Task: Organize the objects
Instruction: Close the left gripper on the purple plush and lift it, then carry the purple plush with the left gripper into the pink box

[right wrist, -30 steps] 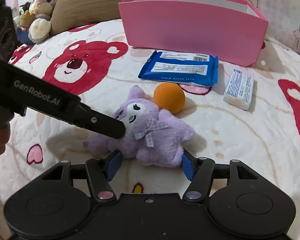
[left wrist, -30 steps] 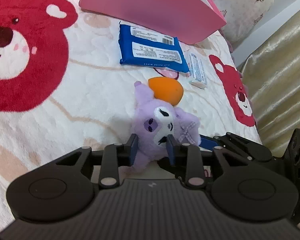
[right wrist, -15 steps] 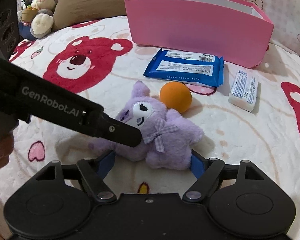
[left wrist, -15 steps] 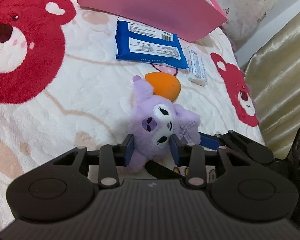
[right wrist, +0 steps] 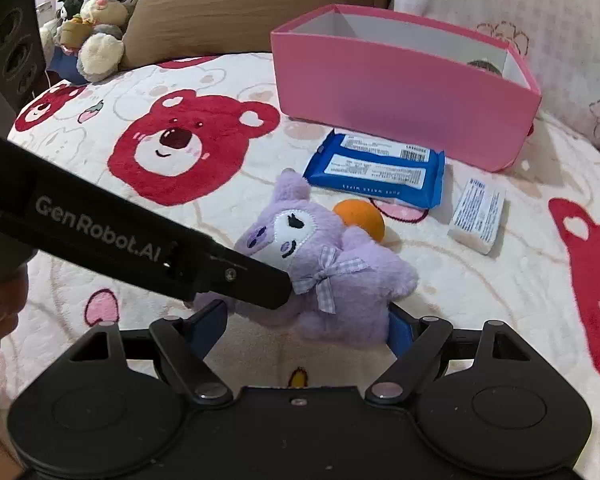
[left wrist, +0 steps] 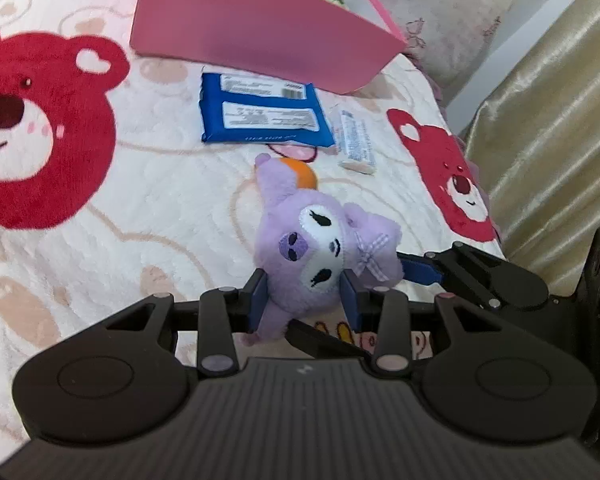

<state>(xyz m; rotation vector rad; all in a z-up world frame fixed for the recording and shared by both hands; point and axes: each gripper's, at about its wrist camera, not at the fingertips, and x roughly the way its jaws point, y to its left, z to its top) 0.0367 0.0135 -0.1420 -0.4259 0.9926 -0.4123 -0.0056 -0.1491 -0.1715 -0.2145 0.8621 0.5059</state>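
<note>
A purple plush toy [left wrist: 319, 252] with a checked bow is held by both grippers, lifted a little off the blanket. My left gripper [left wrist: 303, 300] is shut on its head. My right gripper [right wrist: 305, 326] is shut on its body [right wrist: 339, 288]. An orange ball [right wrist: 359, 218] lies just behind the plush. A blue wipes pack [right wrist: 375, 168] and a small white packet [right wrist: 477, 216] lie in front of the open pink box [right wrist: 399, 88]. The ball [left wrist: 300, 172], wipes pack [left wrist: 264, 114], packet [left wrist: 355, 144] and box [left wrist: 256, 36] also show in the left wrist view.
The bed is covered by a white blanket with red bears [right wrist: 184, 140]. A brown pillow [right wrist: 240, 4] and a rabbit plush [right wrist: 104, 20] sit at the back left. A gold curtain [left wrist: 551, 120] hangs to the right of the bed.
Both grippers have risen with the purple plush between them; the plush has lifted off the blanket and now covers most of the orange ball in the left wrist view.
</note>
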